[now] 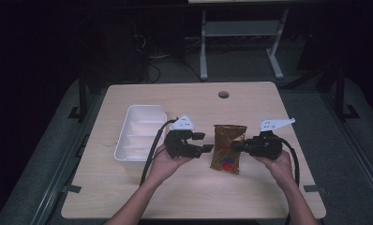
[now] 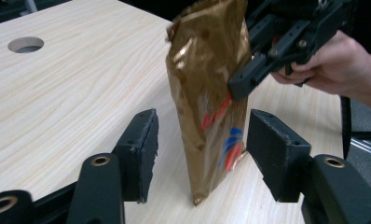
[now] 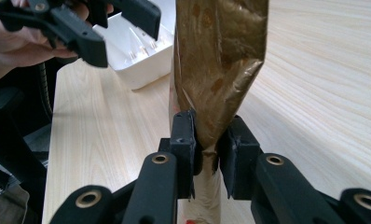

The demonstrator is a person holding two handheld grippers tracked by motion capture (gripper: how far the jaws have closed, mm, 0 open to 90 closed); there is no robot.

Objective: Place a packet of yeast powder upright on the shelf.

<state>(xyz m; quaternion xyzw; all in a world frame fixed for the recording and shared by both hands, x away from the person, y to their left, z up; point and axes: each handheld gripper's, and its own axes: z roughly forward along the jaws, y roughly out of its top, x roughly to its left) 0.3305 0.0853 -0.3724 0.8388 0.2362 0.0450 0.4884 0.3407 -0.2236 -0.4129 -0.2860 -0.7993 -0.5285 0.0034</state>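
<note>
Item: gold foil pouch [image 1: 229, 148], glossy and creased, with red and blue print low on its face. It stands upright near the middle of the worktop [image 1: 128, 197], its bottom edge touching the wood as seen in the left gripper view [image 2: 207, 116]. In the right gripper view the foil [image 3: 221, 60] puckers inward where it is pinched.

Right tongs [image 1: 235, 146]: clenched on the pouch. In the right gripper view [image 3: 207, 156] the two black pads press a fold of foil from both sides, the material bunched between them. In the left gripper view the same tongs [image 2: 242, 86] come in from the upper right and meet the pouch's edge about halfway up, a hand behind them.

Left tongs [image 1: 204, 143]: released (no pad touches the foil). In the left gripper view [image 2: 200, 156] the jaws stand wide to either side of the pouch's lower part, with clear gaps on both sides. In the right gripper view they [image 3: 104, 35] appear at upper left, apart from the foil.

White tray [image 1: 128, 140]: rectangular, with inner dividers, sitting on the left part of the worktop, just beside the left hand [image 1: 163, 164].

Round hole [image 1: 223, 94]: in the worktop near its far edge, well apart from the pouch.

Right hand [image 1: 278, 164]: grips the body of its tongs from below, cable trailing toward the near edge.
</note>
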